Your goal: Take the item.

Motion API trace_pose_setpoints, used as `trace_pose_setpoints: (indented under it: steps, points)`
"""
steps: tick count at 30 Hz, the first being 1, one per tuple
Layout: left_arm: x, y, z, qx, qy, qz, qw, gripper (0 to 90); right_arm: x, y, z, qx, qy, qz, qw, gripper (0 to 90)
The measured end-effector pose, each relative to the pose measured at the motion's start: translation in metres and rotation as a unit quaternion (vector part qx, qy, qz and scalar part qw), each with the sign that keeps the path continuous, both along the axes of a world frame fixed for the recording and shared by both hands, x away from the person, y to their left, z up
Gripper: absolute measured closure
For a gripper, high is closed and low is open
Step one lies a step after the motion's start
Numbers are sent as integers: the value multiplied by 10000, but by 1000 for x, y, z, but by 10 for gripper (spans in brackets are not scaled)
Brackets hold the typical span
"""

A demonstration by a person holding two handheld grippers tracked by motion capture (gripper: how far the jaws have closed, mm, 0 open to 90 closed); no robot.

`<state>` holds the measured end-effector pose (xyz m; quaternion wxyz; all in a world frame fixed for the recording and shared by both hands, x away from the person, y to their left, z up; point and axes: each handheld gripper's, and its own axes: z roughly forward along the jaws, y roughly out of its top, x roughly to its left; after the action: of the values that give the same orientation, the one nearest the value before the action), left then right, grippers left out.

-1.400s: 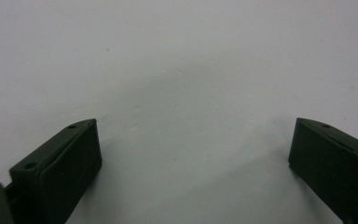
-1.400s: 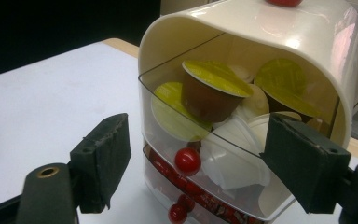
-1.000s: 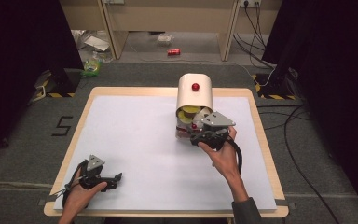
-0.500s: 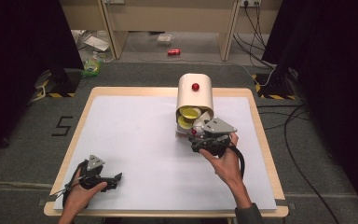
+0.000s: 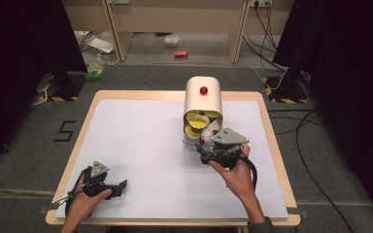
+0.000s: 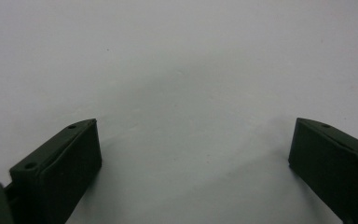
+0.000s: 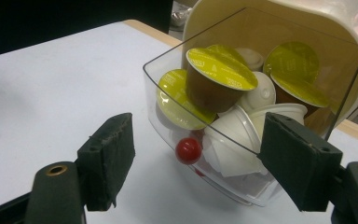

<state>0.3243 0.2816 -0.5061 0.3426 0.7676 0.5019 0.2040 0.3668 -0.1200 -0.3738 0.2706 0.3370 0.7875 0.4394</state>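
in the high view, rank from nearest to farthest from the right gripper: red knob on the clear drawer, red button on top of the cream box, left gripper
From the right gripper:
1. red knob, just beyond its tips.
2. red button, farther back on the cream box.
3. left gripper, far across at the near left.

2 grippers (image 5: 101, 182) (image 5: 209, 154), 1 capsule bin (image 5: 203, 99), 2 red knobs (image 5: 203, 90) (image 7: 188, 150), roughly 4 yellow-lidded capsules (image 7: 220, 68), several white ones (image 7: 235, 131)
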Motion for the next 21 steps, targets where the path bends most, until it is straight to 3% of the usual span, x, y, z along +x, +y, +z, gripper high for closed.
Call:
trace_pose_setpoints:
  steps: [21]
  points:
    - [0, 0, 0, 0, -4, -1, 10000, 16, -17, -1, -4, -40, 39, 51, 10000, 270]
